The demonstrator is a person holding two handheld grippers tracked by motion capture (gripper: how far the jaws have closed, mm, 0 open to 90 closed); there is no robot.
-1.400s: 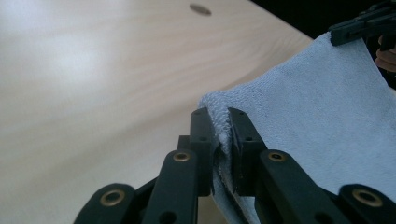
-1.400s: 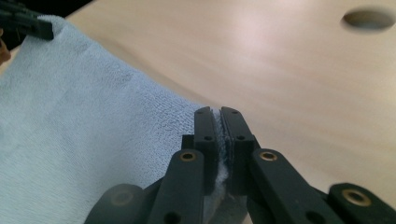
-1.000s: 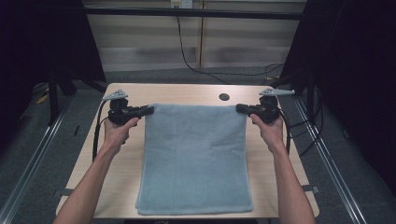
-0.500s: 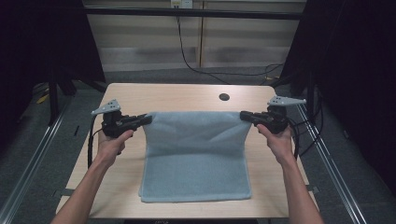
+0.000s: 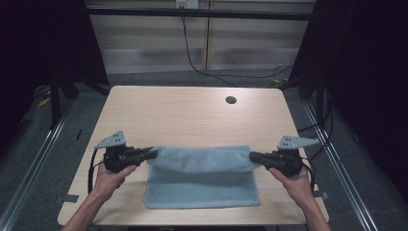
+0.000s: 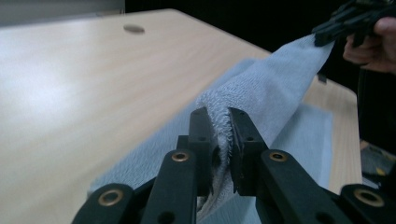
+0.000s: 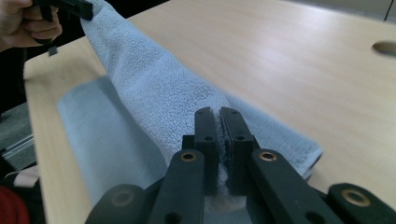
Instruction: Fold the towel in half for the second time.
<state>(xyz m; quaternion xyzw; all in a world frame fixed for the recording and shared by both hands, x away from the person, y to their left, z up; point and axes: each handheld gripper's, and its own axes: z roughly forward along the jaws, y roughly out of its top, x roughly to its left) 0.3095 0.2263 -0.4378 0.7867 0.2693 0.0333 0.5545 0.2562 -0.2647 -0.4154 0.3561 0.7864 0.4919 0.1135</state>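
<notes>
Corners of the pale blue terry towel (image 5: 202,178), clamped in our left gripper (image 5: 153,154) and right gripper (image 5: 252,156), have travelled from the far edge toward us, half-completing a fold.

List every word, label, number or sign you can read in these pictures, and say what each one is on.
None: no readable text on the blue towel, the wooden table, the left gripper or the right gripper.
The small pale fixture on the back wall is too small and blurred to read.
</notes>
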